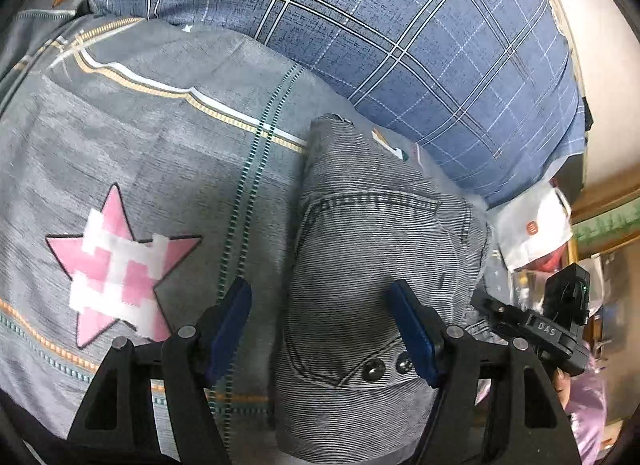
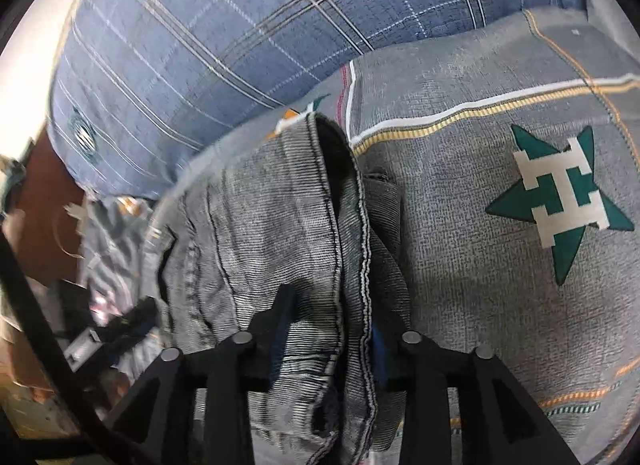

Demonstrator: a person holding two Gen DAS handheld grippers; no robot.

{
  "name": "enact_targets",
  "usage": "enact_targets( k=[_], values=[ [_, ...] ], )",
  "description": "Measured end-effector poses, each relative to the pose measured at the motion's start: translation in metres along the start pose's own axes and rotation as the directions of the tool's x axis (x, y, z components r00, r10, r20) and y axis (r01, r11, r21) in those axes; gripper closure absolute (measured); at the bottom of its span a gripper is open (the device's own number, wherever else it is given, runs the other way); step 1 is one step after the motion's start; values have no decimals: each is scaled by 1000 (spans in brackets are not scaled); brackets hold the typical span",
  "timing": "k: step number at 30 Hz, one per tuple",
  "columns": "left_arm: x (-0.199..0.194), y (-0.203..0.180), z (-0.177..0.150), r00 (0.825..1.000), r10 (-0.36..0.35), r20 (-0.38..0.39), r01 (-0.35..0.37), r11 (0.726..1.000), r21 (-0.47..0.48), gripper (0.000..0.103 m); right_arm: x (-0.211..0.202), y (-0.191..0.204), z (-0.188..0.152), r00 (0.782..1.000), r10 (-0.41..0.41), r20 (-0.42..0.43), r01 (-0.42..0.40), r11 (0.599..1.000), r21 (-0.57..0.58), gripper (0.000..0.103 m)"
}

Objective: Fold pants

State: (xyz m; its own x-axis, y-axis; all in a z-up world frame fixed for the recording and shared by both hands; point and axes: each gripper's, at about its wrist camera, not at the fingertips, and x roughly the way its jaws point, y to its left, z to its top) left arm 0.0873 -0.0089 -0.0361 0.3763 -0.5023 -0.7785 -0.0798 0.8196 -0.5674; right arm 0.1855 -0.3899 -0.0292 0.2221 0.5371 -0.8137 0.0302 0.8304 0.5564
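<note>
Over the folded pants (image 1: 372,265), left gripper (image 1: 320,329) tilted downward, wide; right gripper (image 2: 332,329) part-open astride a fold

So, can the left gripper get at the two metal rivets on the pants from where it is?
Probably yes. The left gripper is open over the folded pants, the rivets lie exposed just inside its right finger, and nothing covers them.

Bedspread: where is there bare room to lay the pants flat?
Free: bedspread around the pink star, left of the pants; also around the green star. Crowded: plaid pillow behind, clutter at the bed's edge.
</note>
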Motion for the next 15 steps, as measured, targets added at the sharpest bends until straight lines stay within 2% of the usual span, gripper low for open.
enact_targets(
  k=[1,3,5,10,12,15],
  values=[
    [3,-3,0,1000,14,9,-14,1000,15,31,-4,-1,1,1000,9,18,-9,1000,6,39],
    [0,-15,-6,995,80,60,-84,994,72,31,-13,-1,2,998,-18,60,18,1000,1,24],
    [-1,-24,-14,985,131,115,-145,983,117,31,-17,0,2,997,-32,72,32,999,-10,24],
    [0,-27,-13,963,200,178,-231,958,170,31,5,-11,2,999,-38,-25,38,999,19,24],
    [2,-32,-17,950,237,205,-278,939,204,31,14,-19,1,998,-34,-55,36,999,41,24],
    [5,-39,-22,932,274,238,-330,913,240,31,13,-23,3,999,-5,-46,8,998,61,24]
  ],
)
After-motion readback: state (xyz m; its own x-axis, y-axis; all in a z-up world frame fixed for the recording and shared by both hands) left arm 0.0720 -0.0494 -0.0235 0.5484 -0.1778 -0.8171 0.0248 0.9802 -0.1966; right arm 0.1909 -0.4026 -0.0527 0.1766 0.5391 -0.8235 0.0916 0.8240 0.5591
